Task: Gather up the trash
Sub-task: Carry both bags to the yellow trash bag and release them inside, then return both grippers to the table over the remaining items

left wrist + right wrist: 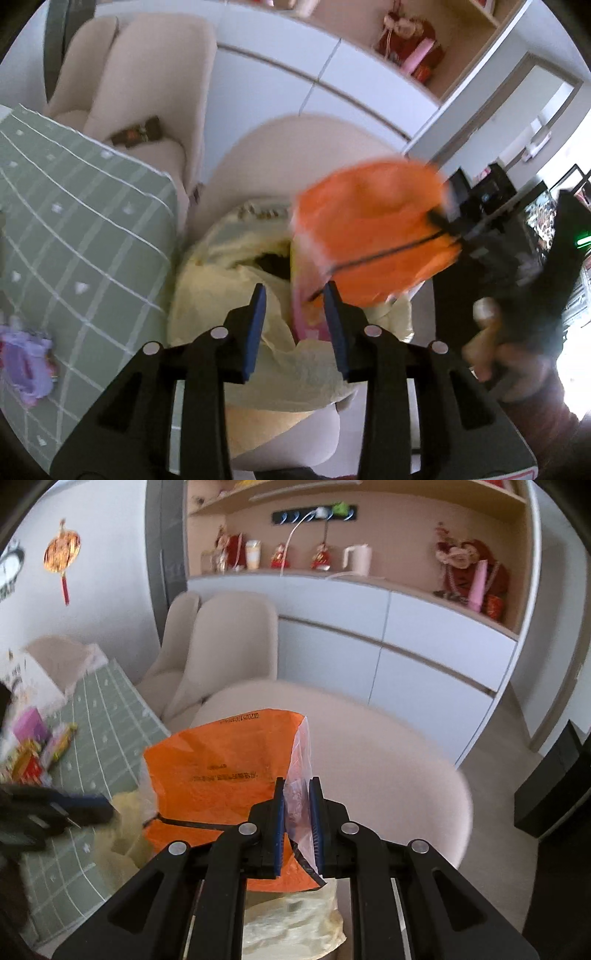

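An orange snack wrapper (225, 760) with a clear plastic edge is held in my right gripper (298, 805), which is shut on that edge. The wrapper (369, 236) hangs over the open mouth of a pale yellow trash bag (221, 288) resting on a beige chair seat. My left gripper (297, 306) is open, its fingers just above the bag's rim, one blue pad (334, 314) close to the wrapper's lower edge. In the right wrist view the bag (291, 923) shows below the wrapper.
A table with a green checked cloth (74, 236) is at the left, with a purple wrapper (26, 362) on it. More snack packets (33, 749) and a white box (33, 675) lie on the cloth. Beige chairs (229, 646) and white cabinets (406, 653) stand behind.
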{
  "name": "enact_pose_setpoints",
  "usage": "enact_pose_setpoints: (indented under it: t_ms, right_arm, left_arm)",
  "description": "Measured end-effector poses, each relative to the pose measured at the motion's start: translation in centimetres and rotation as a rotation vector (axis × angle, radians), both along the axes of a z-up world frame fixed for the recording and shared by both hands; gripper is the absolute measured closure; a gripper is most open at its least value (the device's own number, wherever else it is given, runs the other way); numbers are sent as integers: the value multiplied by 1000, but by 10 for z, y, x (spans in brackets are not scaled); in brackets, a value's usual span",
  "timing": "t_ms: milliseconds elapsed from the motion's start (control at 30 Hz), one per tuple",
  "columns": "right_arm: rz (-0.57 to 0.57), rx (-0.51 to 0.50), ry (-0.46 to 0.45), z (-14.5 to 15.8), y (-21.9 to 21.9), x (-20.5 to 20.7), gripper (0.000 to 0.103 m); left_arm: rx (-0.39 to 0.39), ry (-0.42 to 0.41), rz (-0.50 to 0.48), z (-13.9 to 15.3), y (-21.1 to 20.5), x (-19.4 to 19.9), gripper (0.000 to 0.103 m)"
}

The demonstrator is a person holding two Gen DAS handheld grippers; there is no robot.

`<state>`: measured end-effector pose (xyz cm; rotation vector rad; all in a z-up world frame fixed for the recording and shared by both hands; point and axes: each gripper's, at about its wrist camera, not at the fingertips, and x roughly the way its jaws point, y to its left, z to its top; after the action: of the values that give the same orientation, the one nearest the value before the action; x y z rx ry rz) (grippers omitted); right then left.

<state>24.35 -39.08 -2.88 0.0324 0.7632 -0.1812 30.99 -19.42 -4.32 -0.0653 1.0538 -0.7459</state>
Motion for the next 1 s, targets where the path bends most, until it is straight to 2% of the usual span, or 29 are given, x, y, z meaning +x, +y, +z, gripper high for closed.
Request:
enact_pose_setpoints:
  t_ms: [167, 267, 367, 433, 567, 700, 800, 867, 1000]
  right_arm:
    - [9, 4, 124, -47, 33, 12, 89]
    - [-22, 12, 188, -70, 43, 13, 89]
    - [-89, 60, 206, -75, 41, 8, 89]
    - [-129, 106, 175, -68, 37, 1, 87]
    - [-205, 196, 75, -40, 36, -21, 57]
    - [-257, 147, -3, -10, 54, -41, 57]
    - [-243, 170, -48, 7, 71, -54, 55]
    - [-205, 185, -85, 16, 85, -61, 49]
    - [-91, 251, -133, 24, 107, -66, 49]
  left_arm:
    - [-19, -72, 79, 24, 63, -10, 69]
    - [3, -108, 124, 29, 104, -22, 69]
    - [35, -146, 169, 28, 147, -26, 69]
    - [41, -176, 205, 28, 177, -26, 68]
    - [9, -209, 243, 28, 222, -30, 65]
    - [-21, -215, 260, 22, 250, -28, 64]
    - [-25, -213, 274, 19, 261, -28, 64]
    - [-31, -234, 292, 19, 268, -34, 64]
    - [-17, -295, 366, 14, 285, -51, 64]
